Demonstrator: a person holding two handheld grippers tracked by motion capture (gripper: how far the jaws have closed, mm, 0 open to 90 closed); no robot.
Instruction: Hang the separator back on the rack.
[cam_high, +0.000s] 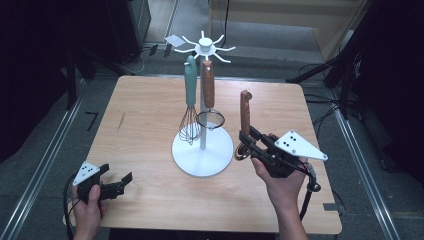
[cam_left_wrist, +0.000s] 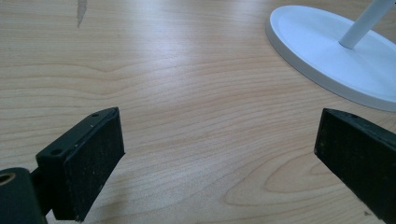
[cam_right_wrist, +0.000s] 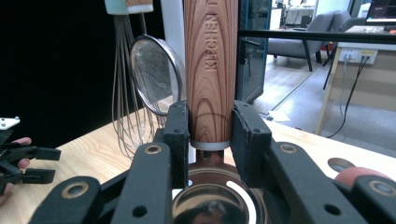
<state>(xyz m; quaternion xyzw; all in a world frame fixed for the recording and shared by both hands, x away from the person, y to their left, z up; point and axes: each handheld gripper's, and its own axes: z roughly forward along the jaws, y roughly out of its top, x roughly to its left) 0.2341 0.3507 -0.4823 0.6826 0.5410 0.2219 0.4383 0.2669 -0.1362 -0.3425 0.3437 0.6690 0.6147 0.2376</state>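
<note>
Two grippers are at work over the wooden table (cam_high: 150, 110). At the near right, the right gripper (cam_high: 248, 142) has its jaws clamped on the lower end of a wooden-handled utensil (cam_high: 244, 116), held upright just right of the white rack (cam_high: 202, 150). A teal whisk (cam_high: 190, 100) and a strainer (cam_high: 209, 95) hang from that rack. At the near left, the left gripper (cam_high: 125, 181) rests low with jaws wide, nothing between them.

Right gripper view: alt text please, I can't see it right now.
The right gripper clamps an upright wooden-handled utensil near the handle's lower end, its shiny metal head below the jaws. Behind hang a whisk and a mesh strainer; the left gripper sits far left.
</note>
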